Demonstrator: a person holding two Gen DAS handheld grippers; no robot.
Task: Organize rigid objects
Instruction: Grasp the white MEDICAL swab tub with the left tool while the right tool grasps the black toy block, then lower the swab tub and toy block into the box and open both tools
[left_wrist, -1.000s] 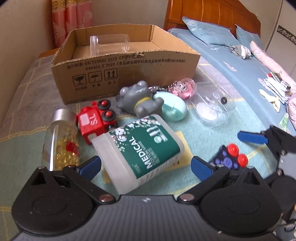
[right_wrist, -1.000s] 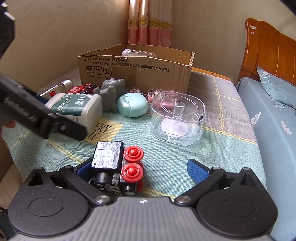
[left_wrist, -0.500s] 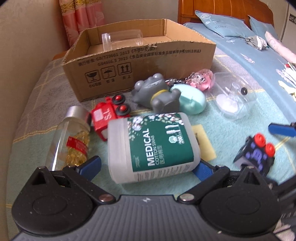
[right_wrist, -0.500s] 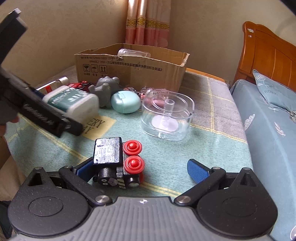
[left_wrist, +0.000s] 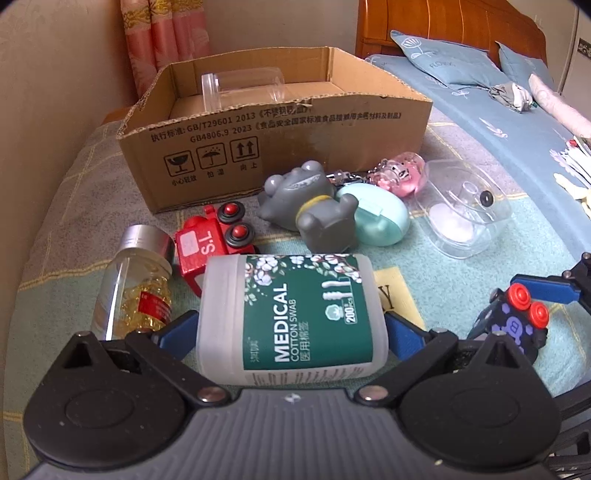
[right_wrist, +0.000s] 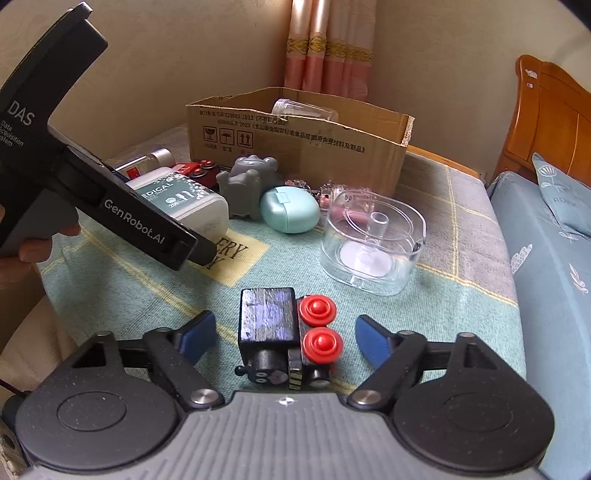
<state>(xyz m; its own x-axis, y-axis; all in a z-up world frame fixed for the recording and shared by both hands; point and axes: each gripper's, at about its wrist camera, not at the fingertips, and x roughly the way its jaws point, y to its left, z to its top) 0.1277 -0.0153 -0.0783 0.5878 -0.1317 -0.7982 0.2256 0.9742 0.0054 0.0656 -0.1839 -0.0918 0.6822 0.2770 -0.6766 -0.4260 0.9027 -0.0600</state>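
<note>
Checked bedspread (left_wrist: 55, 206) fills both views. Left gripper (left_wrist: 291, 328) pinches the cotton swab box (left_wrist: 291, 314) at centre; only the right view shows the right gripper (right_wrist: 282, 332) spread around the black toy train (right_wrist: 284, 336).

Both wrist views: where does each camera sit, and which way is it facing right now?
Left wrist: on the left gripper, facing the cardboard box, fingers flanking the cotton swab box.
Right wrist: on the right gripper, facing the same box, open fingers around the black toy train; left gripper at left.
Shared: box, swab box, train.
</note>
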